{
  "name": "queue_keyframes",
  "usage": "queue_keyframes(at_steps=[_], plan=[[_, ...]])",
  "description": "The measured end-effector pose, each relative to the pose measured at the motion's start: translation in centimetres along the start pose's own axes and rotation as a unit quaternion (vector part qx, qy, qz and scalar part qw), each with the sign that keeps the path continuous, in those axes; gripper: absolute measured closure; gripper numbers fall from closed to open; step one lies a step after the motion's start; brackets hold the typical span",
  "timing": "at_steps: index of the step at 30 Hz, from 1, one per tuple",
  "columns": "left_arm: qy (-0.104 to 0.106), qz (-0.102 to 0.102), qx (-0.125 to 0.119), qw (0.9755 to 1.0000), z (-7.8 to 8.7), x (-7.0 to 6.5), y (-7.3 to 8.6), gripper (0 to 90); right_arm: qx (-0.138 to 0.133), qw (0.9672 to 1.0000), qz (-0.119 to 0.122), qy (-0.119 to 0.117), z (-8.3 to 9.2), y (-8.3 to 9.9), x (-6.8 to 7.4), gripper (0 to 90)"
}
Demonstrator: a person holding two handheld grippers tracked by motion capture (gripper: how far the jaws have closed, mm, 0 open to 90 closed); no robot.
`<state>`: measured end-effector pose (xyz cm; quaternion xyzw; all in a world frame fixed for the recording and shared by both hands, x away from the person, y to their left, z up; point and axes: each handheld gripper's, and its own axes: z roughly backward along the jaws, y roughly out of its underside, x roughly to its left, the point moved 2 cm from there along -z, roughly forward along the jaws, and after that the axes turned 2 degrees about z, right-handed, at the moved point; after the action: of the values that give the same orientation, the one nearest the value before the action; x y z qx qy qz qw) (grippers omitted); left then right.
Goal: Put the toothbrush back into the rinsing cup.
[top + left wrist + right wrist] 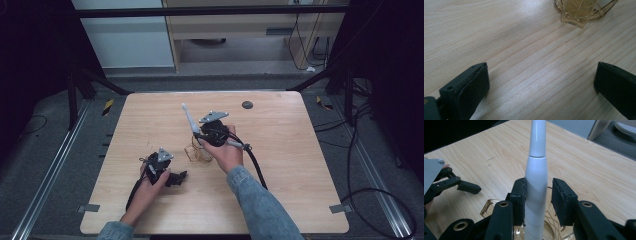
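Wooden table (280,165), two hand-held grippers over it. Right gripper (539,195) near the middle, over a clear glass holder (200,153) with gold wire around it. White toothbrush-like handle (536,195) standing up out of the holder, leaning a little, sitting between the right jaws: touching the left pad, small gap to the other, so not clamped yet. Left gripper (172,176) lower left on the table, well apart from the holder, jaws spread wide with nothing but bare wood between them. Small dark disc (247,104) near the far edge.
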<state>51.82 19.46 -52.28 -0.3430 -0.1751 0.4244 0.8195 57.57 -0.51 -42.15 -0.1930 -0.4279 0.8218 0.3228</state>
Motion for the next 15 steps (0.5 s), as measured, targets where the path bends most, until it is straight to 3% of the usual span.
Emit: queue_keyframes(at_steps=[15], plan=[[0.000, 0.000, 0.000, 1.0000, 0.00, 0.00, 0.00, 0.0, -0.003, 1.0000, 0.004, -0.003, 0.67, 0.00, 0.10, 65.1]])
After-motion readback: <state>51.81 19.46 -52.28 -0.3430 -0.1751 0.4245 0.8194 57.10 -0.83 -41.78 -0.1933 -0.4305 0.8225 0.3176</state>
